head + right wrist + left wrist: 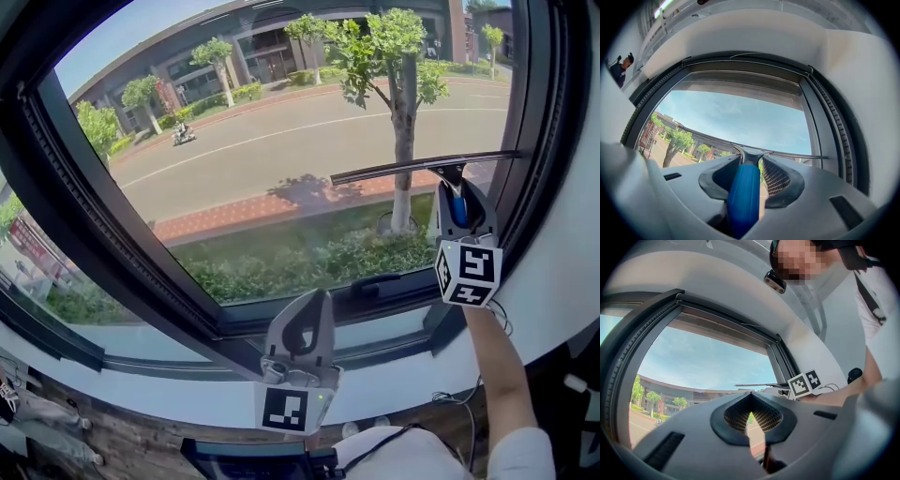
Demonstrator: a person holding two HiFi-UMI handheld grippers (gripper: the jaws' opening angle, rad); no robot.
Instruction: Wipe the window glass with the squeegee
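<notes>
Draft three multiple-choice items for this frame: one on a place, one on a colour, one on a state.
1. Where on the window glass does the blade of the squeegee lie in the head view?
A) the right part
B) the top left corner
C) off the glass, on the sill

2. What colour is the squeegee's handle?
A) red
B) blue
C) yellow

3. How is the right gripper?
A) open and empty
B) shut on a cloth
C) shut on the handle

Key:
1 A: the blade runs across the right part of the pane.
2 B: the grip between the jaws is blue.
3 C: the right gripper view shows the jaws clamped on the handle.
</notes>
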